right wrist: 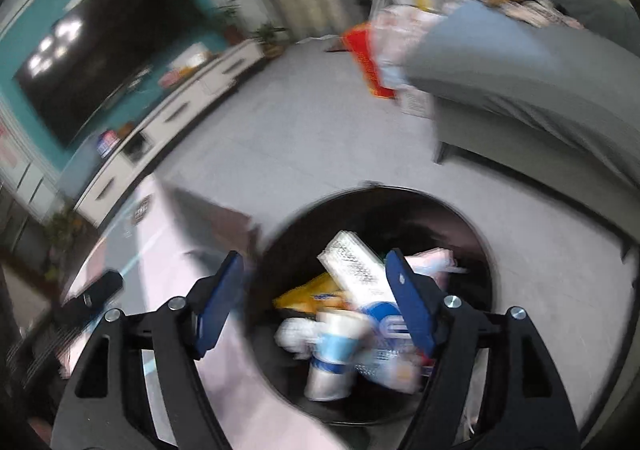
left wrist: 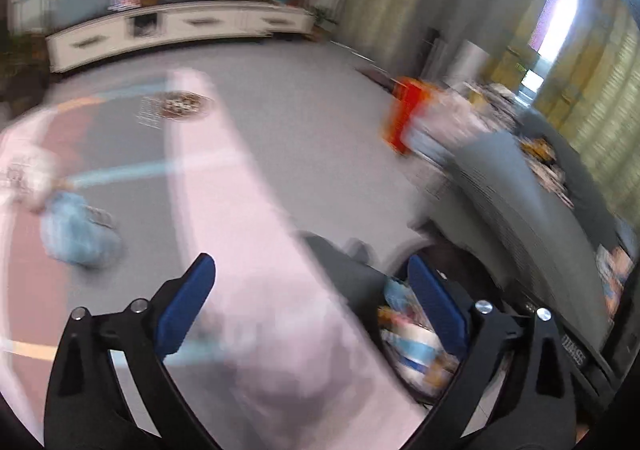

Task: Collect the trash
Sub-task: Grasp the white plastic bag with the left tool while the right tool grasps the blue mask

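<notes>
A round black trash bin (right wrist: 472, 234) stands on the floor below my right gripper (right wrist: 316, 290). It holds a white and blue paper cup (right wrist: 332, 354), a white carton (right wrist: 356, 266), a yellow wrapper (right wrist: 312, 292) and other packaging. My right gripper is open and empty above the bin. My left gripper (left wrist: 312, 290) is open and empty over a pink table top (left wrist: 224, 186). The bin (left wrist: 416, 354) shows at its right finger. A crumpled light blue piece of trash (left wrist: 76, 230) lies on the table at the left. Both views are blurred.
A grey sofa (right wrist: 520, 66) with clutter stands right of the bin. A red and orange bag (left wrist: 404, 118) sits by its far end. A white TV cabinet (left wrist: 176, 30) and a dark screen (right wrist: 104, 46) line the far wall. A round patterned object (left wrist: 182, 104) lies on the table.
</notes>
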`<state>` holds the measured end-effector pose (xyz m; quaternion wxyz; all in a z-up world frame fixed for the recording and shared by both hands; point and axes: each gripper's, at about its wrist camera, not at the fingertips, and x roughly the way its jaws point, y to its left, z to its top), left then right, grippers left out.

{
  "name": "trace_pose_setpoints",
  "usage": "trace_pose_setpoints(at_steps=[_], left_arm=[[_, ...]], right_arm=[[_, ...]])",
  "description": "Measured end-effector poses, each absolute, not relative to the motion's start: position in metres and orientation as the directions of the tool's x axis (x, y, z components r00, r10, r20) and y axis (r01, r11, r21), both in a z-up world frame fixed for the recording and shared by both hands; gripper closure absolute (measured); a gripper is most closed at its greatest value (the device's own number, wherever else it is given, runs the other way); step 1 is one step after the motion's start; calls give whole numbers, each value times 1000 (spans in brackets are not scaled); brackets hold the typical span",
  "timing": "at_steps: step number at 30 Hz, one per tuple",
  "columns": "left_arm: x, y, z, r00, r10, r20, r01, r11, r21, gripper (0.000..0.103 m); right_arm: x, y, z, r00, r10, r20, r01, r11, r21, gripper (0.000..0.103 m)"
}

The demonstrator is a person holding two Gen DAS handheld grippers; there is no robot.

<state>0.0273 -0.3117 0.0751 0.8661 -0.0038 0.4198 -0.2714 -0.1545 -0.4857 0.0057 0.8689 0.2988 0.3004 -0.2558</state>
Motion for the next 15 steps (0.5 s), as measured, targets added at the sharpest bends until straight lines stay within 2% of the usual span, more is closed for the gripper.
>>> trace_pose_setpoints(at_steps=[3, 7, 10, 13, 15], left_arm=[[70, -244, 89, 618, -311, -722, 307, 941, -143, 3], [132, -152, 83, 643, -181, -745, 101, 983, -151, 3], [171, -103, 71, 633, -160, -758, 17, 981, -193, 3], [203, -71, 49, 598, -206, -775, -24, 961, -275, 3], [213, -68, 35, 577, -254, -776, -1, 950, -312, 3]], right_arm=[[-104, -439, 23, 760, -149, -633, 466, 803, 371, 30], [-15, -347, 33, 777, 68, -626, 180, 929, 323, 30], [41, -285, 27, 731, 225, -644, -27, 953, 303, 30], [76, -244, 12, 698, 230, -678, -113, 971, 212, 33], [95, -230, -6, 667, 215, -714, -102, 975, 199, 34]])
